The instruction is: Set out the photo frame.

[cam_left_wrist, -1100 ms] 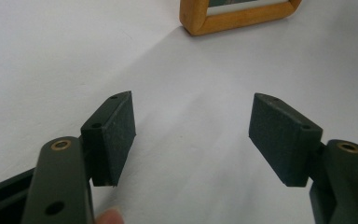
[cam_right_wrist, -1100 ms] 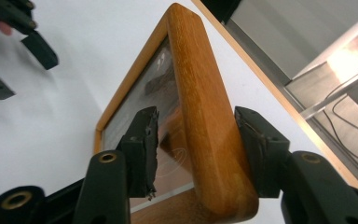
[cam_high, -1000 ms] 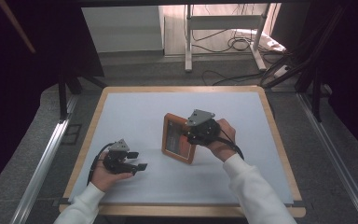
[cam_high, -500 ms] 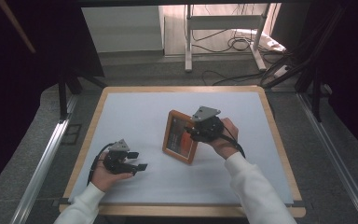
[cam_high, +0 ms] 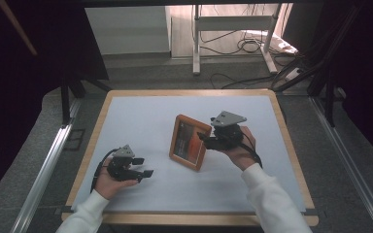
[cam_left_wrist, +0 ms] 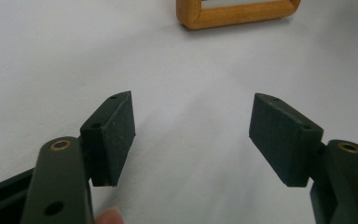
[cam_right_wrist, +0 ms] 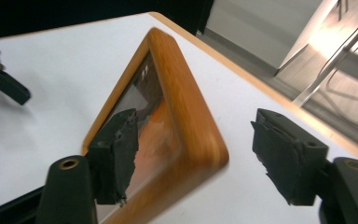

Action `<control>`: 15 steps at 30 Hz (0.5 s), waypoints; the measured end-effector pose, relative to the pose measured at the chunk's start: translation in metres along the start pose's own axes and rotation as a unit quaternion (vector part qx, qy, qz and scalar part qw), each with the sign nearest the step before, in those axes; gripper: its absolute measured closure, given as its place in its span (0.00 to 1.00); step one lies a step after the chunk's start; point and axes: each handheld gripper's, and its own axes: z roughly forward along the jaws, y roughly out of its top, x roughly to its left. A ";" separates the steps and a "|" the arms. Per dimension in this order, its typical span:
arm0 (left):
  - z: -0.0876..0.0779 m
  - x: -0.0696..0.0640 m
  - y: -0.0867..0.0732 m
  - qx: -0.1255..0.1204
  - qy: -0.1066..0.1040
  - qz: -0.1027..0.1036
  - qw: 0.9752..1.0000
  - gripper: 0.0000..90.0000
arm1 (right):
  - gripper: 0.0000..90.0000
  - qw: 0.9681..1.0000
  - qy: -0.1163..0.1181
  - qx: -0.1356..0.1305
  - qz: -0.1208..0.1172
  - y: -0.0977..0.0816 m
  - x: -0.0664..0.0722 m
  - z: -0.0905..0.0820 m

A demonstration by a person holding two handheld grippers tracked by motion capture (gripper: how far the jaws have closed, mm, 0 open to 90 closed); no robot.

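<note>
You worked under even overhead light; the white table [cam_high: 141, 121] stayed bright while the surroundings fell dark. Glare flared at one o'clock on the floor. The wooden frame [cam_right_wrist: 186, 112] blurred in your right gripper view.

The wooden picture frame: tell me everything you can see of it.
The wooden picture frame has a rounded, honey-coloured border around a glazed picture in dark and orange tones. It stands tilted on the white table, near its middle. The right tongs straddle one edge, jaws apart, having just been opening; no pad visibly presses it.
</note>
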 end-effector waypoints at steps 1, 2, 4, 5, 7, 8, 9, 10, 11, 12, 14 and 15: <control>0.000 0.000 0.000 0.000 0.001 0.000 1.000 0.34 | 0.33 1.000 0.002 -0.001 0.010 -0.004 -0.001 -0.003; 0.001 0.000 0.000 0.000 0.001 0.000 1.000 0.34 | 0.33 1.000 0.003 -0.002 0.019 -0.009 -0.003 -0.007; 0.001 -0.001 0.000 0.000 0.001 0.000 1.000 0.34 | 0.33 0.999 0.003 -0.004 0.033 -0.018 -0.004 -0.013; 0.001 -0.001 0.000 0.001 0.001 0.000 1.000 0.34 | 0.33 0.999 0.002 -0.003 0.041 -0.023 -0.004 -0.016; 0.001 -0.001 0.000 0.002 0.002 0.002 1.000 0.34 | 0.34 0.999 -0.001 0.003 0.054 -0.033 -0.003 -0.021; 0.001 -0.002 0.000 0.001 0.002 -0.001 1.000 0.34 | 0.36 0.998 0.000 0.008 0.060 -0.038 -0.003 -0.024; 0.002 -0.002 0.000 0.001 0.001 -0.001 1.000 0.34 | 0.37 0.998 0.004 0.007 0.062 -0.044 -0.002 -0.026; 0.002 -0.001 0.000 0.004 0.001 0.001 1.000 0.34 | 0.39 0.998 0.005 0.009 0.065 -0.050 0.000 -0.027; 0.002 -0.001 0.000 0.004 0.001 0.001 1.000 0.34 | 0.42 0.998 0.005 0.012 0.068 -0.056 0.003 -0.029; 0.002 -0.001 0.000 0.005 0.001 0.003 1.000 0.34 | 0.46 0.998 0.003 0.011 0.068 -0.061 0.005 -0.031; 0.003 -0.002 0.000 0.005 0.001 0.003 1.000 0.34 | 0.54 0.998 0.005 0.010 0.069 -0.070 0.010 -0.033; 0.003 -0.002 0.000 0.005 0.001 0.003 1.000 0.34 | 0.62 0.997 0.008 0.012 0.070 -0.074 0.012 -0.034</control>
